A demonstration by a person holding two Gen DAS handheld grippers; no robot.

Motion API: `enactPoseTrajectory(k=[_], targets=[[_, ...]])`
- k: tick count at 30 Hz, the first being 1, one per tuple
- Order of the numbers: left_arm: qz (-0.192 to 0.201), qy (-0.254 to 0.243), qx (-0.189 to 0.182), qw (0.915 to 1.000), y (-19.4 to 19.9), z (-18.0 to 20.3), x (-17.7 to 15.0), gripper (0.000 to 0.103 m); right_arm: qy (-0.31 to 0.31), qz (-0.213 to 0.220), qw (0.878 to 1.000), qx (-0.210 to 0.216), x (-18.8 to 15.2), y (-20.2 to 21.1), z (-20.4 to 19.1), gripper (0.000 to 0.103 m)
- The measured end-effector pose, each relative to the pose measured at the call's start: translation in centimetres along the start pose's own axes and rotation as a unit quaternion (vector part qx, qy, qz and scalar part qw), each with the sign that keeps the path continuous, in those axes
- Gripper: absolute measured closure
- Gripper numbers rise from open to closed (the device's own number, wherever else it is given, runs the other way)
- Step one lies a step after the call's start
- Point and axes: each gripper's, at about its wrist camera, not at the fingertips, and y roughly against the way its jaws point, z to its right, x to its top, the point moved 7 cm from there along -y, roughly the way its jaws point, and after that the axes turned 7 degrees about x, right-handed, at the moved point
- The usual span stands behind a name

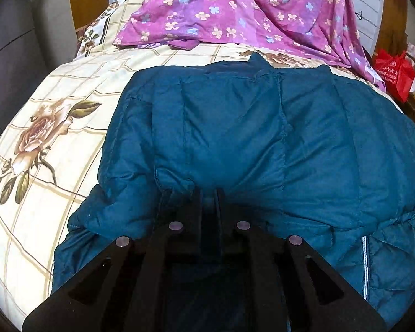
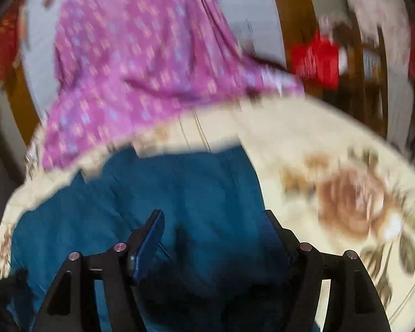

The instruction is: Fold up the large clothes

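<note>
A large teal padded jacket lies spread on a bed with a cream floral cover. My left gripper sits at the jacket's near edge with its fingers close together, pinching a fold of the teal fabric. In the blurred right wrist view the same jacket lies below my right gripper, whose fingers stand wide apart just above the fabric, holding nothing.
A purple flowered cloth lies at the bed's far end, also in the right wrist view. A red bag sits beside the bed at right, by wooden furniture. The bed cover extends right of the jacket.
</note>
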Motion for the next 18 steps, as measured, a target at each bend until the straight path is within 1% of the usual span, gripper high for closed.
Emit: enactPoseTrajectory(k=[1, 2, 3, 4, 6, 7, 8, 9, 11, 14, 15, 18], targets=[[0.0, 0.001, -0.001, 1.0, 0.0, -0.1, -0.1, 0.094, 0.02, 0.003, 1.0, 0.015, 0.6, -0.3, -1.4, 0.025], [0.0, 0.002, -0.002, 1.0, 0.0, -0.1, -0.1, 0.094, 0.03, -0.007, 0.999, 0.022, 0.6, -1.1, -2.2, 0.018], [0.001, 0.002, -0.002, 1.0, 0.0, -0.1, -0.1, 0.094, 0.036, -0.026, 0.999, 0.024, 0.1, -2.2, -2.8, 0.018], [0.001, 0.002, -0.002, 1.0, 0.0, -0.1, -0.1, 0.094, 0.037, -0.06, 0.997, 0.03, -1.1, -4.2, -3.2, 0.018], [0.002, 0.001, -0.004, 1.0, 0.0, -0.1, 0.0, 0.094, 0.035, -0.114, 0.993, 0.019, -3.8, -6.8, -2.9, 0.008], [0.001, 0.002, -0.005, 1.0, 0.0, -0.1, 0.0, 0.094, 0.029, -0.114, 0.993, 0.018, -3.9, -7.0, -2.6, 0.006], [0.002, 0.003, -0.006, 1.0, -0.1, 0.0, 0.0, 0.094, 0.022, -0.117, 0.993, 0.02, -3.8, -7.0, -2.4, 0.001], [0.002, 0.002, -0.005, 1.0, 0.0, 0.0, 0.0, 0.094, 0.015, -0.123, 0.992, 0.022, -3.9, -7.1, -2.1, 0.0], [0.004, 0.0, -0.005, 1.0, 0.1, 0.1, 0.1, 0.094, 0.011, -0.12, 0.992, 0.025, -4.0, -7.0, -1.9, 0.0], [0.008, 0.0, -0.003, 1.0, 0.2, 0.2, 0.0, 0.094, 0.019, -0.119, 0.993, 0.015, -4.2, -6.5, -2.2, 0.0], [0.01, 0.0, -0.004, 0.9999, 0.2, 0.2, 0.0, 0.094, 0.016, -0.112, 0.993, 0.016, -4.0, -5.9, -2.3, 0.001], [0.01, 0.015, -0.01, 0.9998, 0.8, 0.0, 0.3, 0.094, 0.002, -0.059, 0.998, 0.017, -1.8, -3.9, -3.8, 0.001]])
